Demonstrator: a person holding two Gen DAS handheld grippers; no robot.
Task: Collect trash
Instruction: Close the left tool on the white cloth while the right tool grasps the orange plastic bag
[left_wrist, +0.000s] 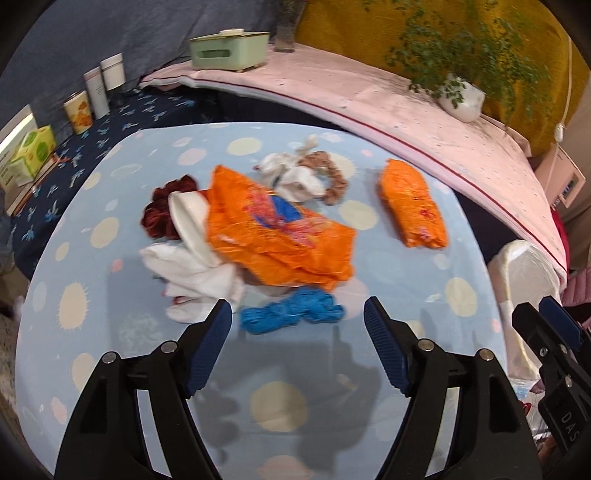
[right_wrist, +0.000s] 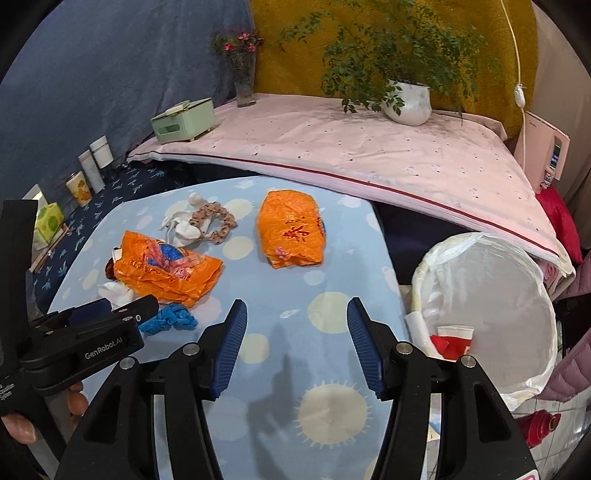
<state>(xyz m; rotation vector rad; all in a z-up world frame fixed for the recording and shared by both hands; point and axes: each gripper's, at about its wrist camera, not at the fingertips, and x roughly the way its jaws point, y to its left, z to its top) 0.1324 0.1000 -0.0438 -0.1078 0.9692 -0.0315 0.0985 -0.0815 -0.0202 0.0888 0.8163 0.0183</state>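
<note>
Trash lies on the blue dotted table cover (left_wrist: 406, 280): a crumpled orange bag (left_wrist: 273, 236), a folded orange bag (left_wrist: 412, 203), white tissues (left_wrist: 192, 273), a dark red scrunchie (left_wrist: 159, 214) and a blue crumpled wad (left_wrist: 291, 314). My left gripper (left_wrist: 297, 302) stands open just short of the blue wad, nothing between its pads. My right gripper (right_wrist: 297, 302) is open over bare cover, in front of the folded orange bag (right_wrist: 290, 232). To its right stands a white-lined bin (right_wrist: 517, 295) holding a red and white scrap (right_wrist: 452, 339). The left gripper (right_wrist: 122, 308) shows at the left.
More tissue (right_wrist: 181, 225) and a brown scrunchie (right_wrist: 218, 221) lie at the table's back. Behind is a pink mattress (right_wrist: 369, 147) with a green box (right_wrist: 183, 120), a vase (right_wrist: 243, 85) and a potted plant (right_wrist: 408, 99). Cups (right_wrist: 79, 188) line the left. A red bottle (right_wrist: 539, 424) stands on the floor.
</note>
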